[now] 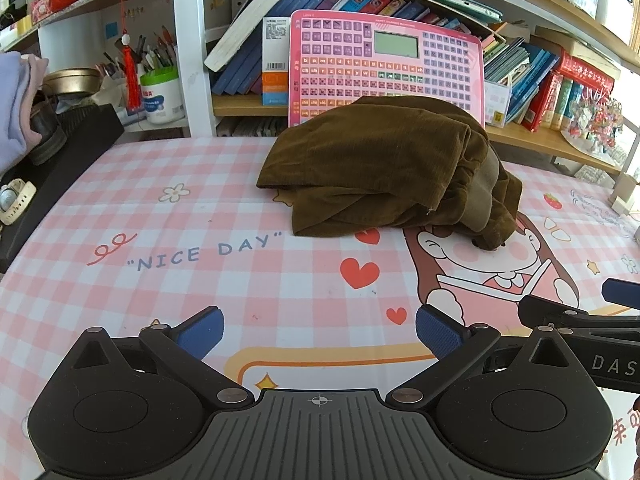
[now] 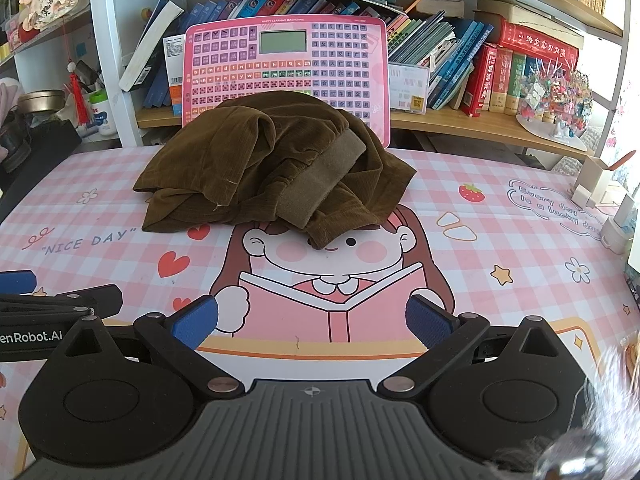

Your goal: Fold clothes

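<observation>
A brown corduroy garment lies bunched in a heap at the back middle of the desk, its ribbed waistband on top. My left gripper hovers low over the pink checked mat, well in front of the heap, open with nothing between its blue pads. My right gripper is also open and empty, over the cartoon girl print, short of the garment. Each gripper's side shows at the edge of the other's view: the right gripper, the left gripper.
A pink learning tablet leans on the bookshelf right behind the garment. Books fill the shelves. Folded pale clothes and a black box sit at the left; small white boxes at the right edge.
</observation>
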### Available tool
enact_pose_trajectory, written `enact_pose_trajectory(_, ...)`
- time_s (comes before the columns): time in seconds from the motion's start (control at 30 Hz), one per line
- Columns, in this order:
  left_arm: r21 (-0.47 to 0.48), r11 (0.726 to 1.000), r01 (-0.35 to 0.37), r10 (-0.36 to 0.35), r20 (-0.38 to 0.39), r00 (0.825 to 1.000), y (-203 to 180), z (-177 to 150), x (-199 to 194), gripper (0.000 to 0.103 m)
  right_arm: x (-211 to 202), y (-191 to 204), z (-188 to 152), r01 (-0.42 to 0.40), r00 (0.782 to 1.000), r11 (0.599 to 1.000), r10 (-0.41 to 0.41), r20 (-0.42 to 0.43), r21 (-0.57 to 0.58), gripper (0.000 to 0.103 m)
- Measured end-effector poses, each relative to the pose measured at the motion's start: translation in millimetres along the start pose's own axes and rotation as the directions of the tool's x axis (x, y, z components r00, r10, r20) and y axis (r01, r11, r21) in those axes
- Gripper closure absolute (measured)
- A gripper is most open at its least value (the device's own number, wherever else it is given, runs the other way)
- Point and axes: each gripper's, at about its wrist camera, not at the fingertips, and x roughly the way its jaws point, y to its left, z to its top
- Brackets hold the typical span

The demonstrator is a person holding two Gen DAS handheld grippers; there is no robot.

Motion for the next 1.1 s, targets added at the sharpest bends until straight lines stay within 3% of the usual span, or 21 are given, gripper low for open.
enact_pose_trajectory(1.1,0.001,1.000,-0.011,0.011,0.019,1.000,3.7,-0.6,-6.5,0.000,-3.7,3.5,1.3,-0.007,1.000,1.000,0.007,0.006,-0.005,0.002)
